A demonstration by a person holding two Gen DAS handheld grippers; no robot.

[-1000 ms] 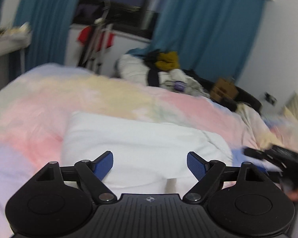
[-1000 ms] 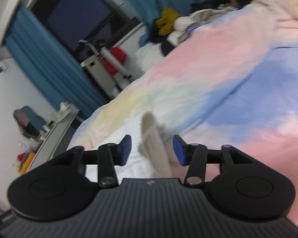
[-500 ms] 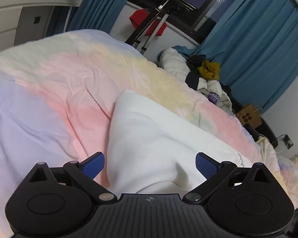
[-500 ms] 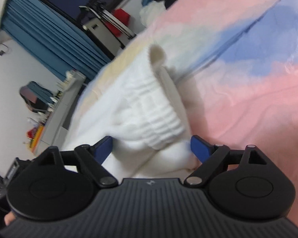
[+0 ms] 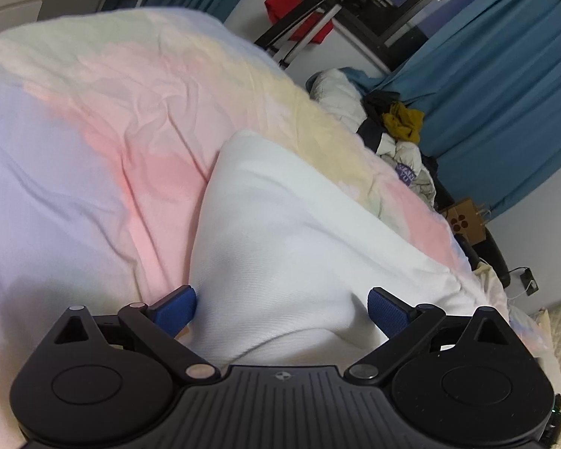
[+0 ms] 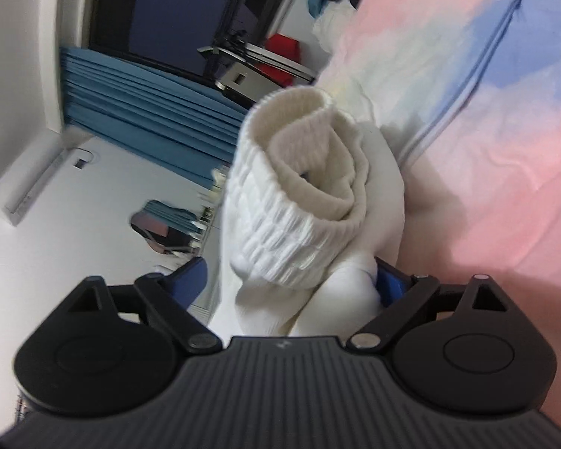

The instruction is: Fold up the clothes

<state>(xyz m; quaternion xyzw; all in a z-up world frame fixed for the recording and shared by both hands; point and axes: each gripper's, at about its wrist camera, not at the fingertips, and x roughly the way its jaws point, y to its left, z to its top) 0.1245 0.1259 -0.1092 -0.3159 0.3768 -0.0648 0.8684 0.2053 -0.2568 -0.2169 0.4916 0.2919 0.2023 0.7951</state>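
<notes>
Both grippers' jaws are just opening wide, releasing the white knitted garment (image 5: 280, 232) lying on the pastel bedspread (image 5: 93, 131): left gripper (image 5: 282, 308) and right gripper (image 6: 290, 282) are straddling it unclamped, its ribbed cuff (image 6: 280, 202) rising at twelve o'clock.

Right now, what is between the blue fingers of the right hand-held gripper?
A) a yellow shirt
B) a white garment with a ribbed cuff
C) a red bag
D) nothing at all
B: in the right wrist view the white garment, its ribbed cuff rolled open, sits between the wide-open fingers of the right hand-held gripper.
</notes>
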